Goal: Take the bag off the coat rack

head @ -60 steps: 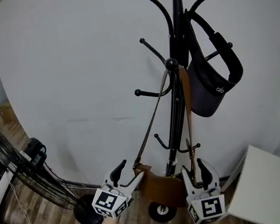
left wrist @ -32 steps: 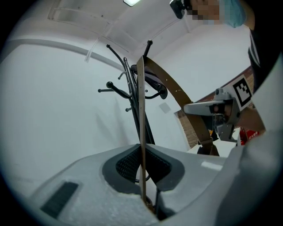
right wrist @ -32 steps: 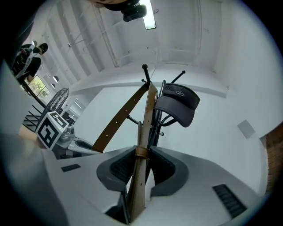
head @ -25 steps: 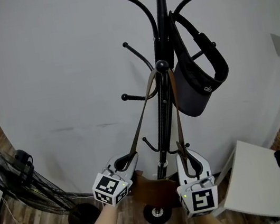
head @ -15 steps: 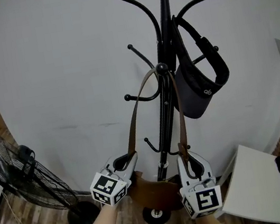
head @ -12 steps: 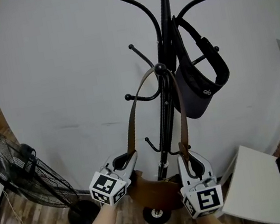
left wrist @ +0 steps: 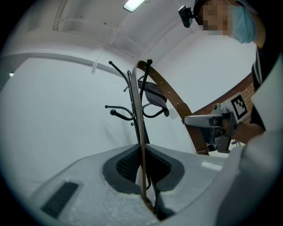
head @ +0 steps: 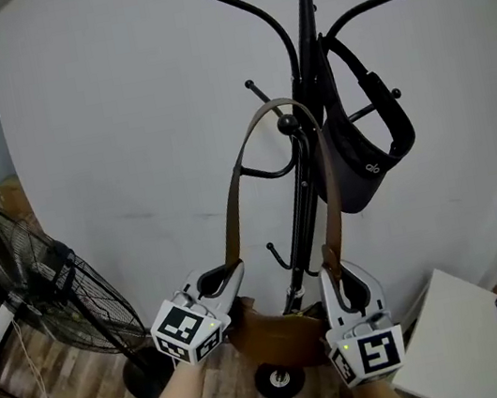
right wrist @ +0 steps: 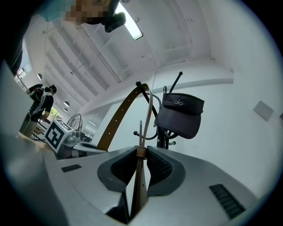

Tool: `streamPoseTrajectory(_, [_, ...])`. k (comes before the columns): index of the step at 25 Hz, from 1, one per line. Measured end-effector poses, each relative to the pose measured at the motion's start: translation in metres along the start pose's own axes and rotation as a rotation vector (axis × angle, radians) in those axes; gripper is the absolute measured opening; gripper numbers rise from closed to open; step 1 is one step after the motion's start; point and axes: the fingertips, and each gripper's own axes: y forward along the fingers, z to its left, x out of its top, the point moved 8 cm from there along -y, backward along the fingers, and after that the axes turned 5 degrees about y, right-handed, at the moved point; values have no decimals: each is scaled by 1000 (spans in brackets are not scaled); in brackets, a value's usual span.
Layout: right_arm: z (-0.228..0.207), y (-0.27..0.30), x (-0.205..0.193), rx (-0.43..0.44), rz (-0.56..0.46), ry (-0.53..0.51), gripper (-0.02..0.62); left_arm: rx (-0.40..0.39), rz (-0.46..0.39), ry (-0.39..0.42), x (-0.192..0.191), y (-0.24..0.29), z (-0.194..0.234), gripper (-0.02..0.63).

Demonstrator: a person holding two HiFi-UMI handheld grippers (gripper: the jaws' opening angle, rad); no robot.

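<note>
A brown leather bag (head: 277,331) hangs low in front of the black coat rack (head: 310,87). Its long brown strap (head: 231,206) arches up and over the round hook knob (head: 288,124), with the top of the loop just above the knob. My left gripper (head: 220,282) is shut on the strap's left run, which passes edge-on between its jaws as the strap (left wrist: 139,132) in the left gripper view. My right gripper (head: 348,288) is shut on the right run, near a stitched loop on the strap (right wrist: 140,176).
A dark visor cap (head: 364,154) hangs on the rack's right hooks, close to the strap. A floor fan (head: 43,277) stands at the left on the wooden floor. A white table (head: 462,327) with small items is at the lower right. A white wall lies behind.
The strap's loop has risen from resting on the hook knob to arching above it. Both grippers have kept their hold and moved slightly up.
</note>
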Motion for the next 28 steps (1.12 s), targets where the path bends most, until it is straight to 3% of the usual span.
streamPoseTrajectory(14, [3, -5, 10, 145, -34, 24, 58, 151, 39, 40, 22, -40, -22, 12])
streamPoseTrajectory(28, [5, -21, 8, 303, -72, 107, 59, 304, 95, 68, 26, -87, -70, 12])
